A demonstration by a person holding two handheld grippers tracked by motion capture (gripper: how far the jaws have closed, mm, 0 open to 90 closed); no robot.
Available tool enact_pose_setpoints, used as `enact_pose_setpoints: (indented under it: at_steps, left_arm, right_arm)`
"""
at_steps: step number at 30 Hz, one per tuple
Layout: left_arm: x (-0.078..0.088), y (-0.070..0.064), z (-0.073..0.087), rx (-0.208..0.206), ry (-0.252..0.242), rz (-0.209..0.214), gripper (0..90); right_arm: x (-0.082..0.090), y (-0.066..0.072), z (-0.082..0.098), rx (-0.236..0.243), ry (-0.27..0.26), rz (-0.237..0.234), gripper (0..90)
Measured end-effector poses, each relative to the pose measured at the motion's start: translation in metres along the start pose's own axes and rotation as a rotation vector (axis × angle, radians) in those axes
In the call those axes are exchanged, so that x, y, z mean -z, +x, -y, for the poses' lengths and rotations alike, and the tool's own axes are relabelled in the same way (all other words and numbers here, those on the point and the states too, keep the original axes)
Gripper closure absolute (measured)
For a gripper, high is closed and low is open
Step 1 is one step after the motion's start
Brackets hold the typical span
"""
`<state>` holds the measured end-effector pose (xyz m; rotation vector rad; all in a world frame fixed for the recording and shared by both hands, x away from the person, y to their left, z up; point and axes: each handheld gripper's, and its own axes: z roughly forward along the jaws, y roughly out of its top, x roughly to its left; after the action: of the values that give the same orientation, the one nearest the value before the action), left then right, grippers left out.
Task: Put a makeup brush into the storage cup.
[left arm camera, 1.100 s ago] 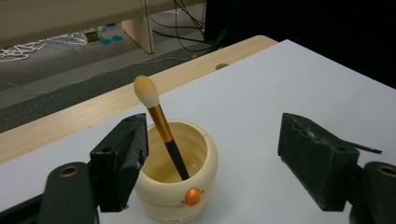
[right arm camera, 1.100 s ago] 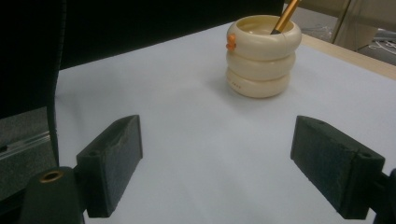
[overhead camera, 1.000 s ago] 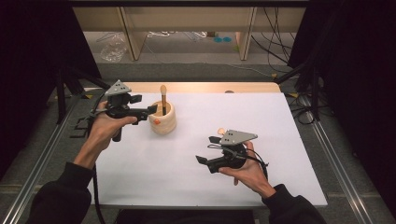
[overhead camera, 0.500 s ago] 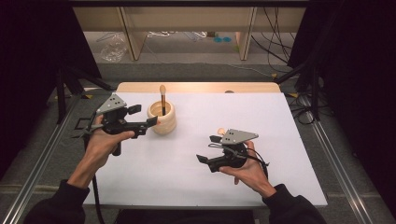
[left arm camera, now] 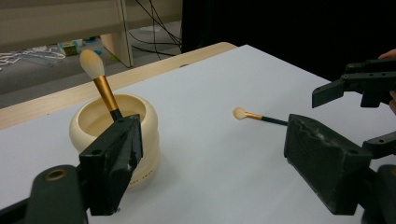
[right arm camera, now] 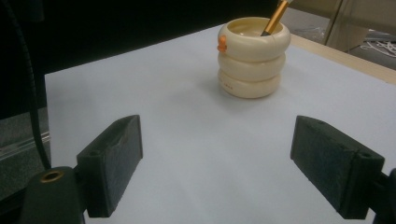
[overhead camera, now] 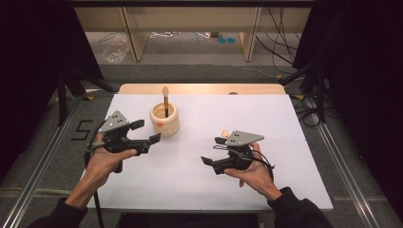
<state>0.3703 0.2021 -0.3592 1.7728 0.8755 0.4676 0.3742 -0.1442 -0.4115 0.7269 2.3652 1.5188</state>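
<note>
On the white table sheet [overhead camera: 285, 118], a cream ribbed ceramic pot with a small orange knob on its side [overhead camera: 165, 119] is seen standing upright near the far left. A make-up brush with a gold ferrule and pale bristle tip [overhead camera: 165, 100] is propped inside it, tip up, leaning on the rim.

A second, smaller brush with the same gold ferrule and a dark handle [left arm camera: 258, 116] is seen lying flat on the sheet, well apart from the pot, near the right gripper.

The left gripper [overhead camera: 145, 133] is held just beside the pot, on its near-left side, not touching. Its jaws have just been opening and are spread wide; nothing is between them. In the left gripper view the pot is partly hidden behind one jaw pad.

The right gripper [overhead camera: 213, 151] is held over the near-right part of the sheet, jaws spread wide and pointed toward the pot. Only bare sheet is seen between its pads in the right gripper view.
</note>
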Motion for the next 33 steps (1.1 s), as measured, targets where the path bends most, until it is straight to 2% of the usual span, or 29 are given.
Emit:
enact_pose_setpoints:
  at_steps: [4, 5, 8, 10, 12, 13, 20, 21, 23, 24, 28, 29, 33]
  left_arm:
    - [0.001, -0.004, 0.004, -0.015, -0.009, -0.017, 19.5]
    - [0.001, -0.005, 0.005, -0.017, -0.008, -0.017, 19.5]
    - [0.002, -0.01, 0.012, -0.021, -0.002, -0.011, 19.5]
    - [0.002, -0.014, 0.017, -0.018, 0.003, -0.012, 19.4]
    - [0.002, -0.018, 0.022, -0.033, 0.009, -0.013, 19.4]
    - [0.002, -0.019, 0.024, -0.024, 0.009, -0.004, 19.5]
    - [0.002, -0.032, 0.036, -0.037, 0.03, -0.002, 18.8]
    - [0.003, -0.033, 0.037, -0.052, 0.03, -0.002, 18.6]
    - [0.004, -0.035, 0.039, -0.037, 0.018, -0.007, 18.4]
    - [0.005, -0.035, 0.039, -0.05, 0.018, -0.014, 18.4]
    - [0.007, -0.036, 0.043, -0.032, 0.002, -0.025, 18.4]
    - [0.008, -0.036, 0.044, -0.023, -0.005, -0.023, 18.4]
    - [0.009, -0.034, 0.048, -0.024, -0.012, -0.022, 18.5]
  right_arm:
    - [0.001, 0.0, 0.0, 0.005, 0.001, 0.009, 17.9]
    - [0.001, 0.0, 0.0, 0.001, -0.002, 0.001, 17.9]
    - [0.001, -0.002, 0.0, 0.014, -0.02, 0.015, 17.8]
    - [0.002, -0.002, 0.0, 0.002, -0.004, 0.012, 17.8]
    - [0.003, -0.003, 0.001, 0.001, -0.002, 0.014, 17.8]
    - [0.003, -0.003, 0.001, 0.002, -0.001, 0.019, 17.6]
    - [0.004, -0.004, 0.001, -0.003, -0.003, 0.022, 17.6]
    - [0.003, -0.004, 0.001, -0.002, -0.003, 0.025, 17.6]
    - [0.003, -0.004, 0.001, -0.003, 0.0, 0.019, 17.6]
    - [0.003, -0.004, 0.001, 0.0, -0.004, 0.027, 17.6]
    - [0.004, -0.004, 0.001, -0.002, -0.003, 0.025, 17.5]
    - [0.003, -0.004, 0.001, -0.005, -0.009, 0.014, 17.5]
    - [0.004, -0.005, 0.001, 0.0, -0.001, 0.023, 17.5]
